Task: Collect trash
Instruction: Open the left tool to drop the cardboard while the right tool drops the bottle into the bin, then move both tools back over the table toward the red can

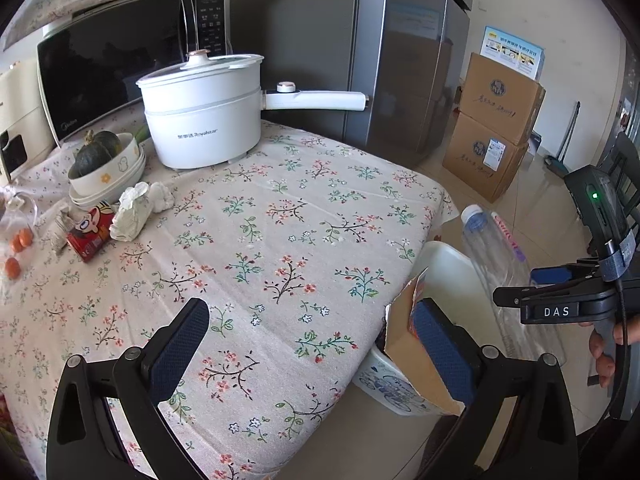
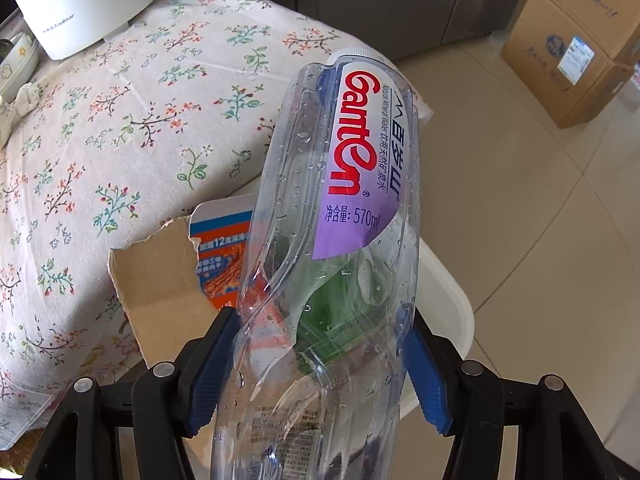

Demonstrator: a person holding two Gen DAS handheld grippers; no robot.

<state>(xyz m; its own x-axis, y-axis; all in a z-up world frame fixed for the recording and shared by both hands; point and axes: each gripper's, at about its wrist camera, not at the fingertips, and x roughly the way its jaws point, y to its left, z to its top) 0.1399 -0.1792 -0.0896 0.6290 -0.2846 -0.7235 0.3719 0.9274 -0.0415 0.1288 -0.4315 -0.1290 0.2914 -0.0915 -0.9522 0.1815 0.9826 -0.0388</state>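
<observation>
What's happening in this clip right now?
A person with two handheld grippers is clearing trash. The right gripper is shut on an empty plastic water bottle, holding it over the white bin beside the table; torn cardboard already sticks out of it. The left gripper is open and empty. Crumpled tissue and a red snack packet remain on the table.

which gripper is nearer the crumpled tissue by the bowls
Left. The left gripper hangs open over the table, with the crumpled tissue ahead; the right gripper is off the table's edge, holding the bottle.
</observation>
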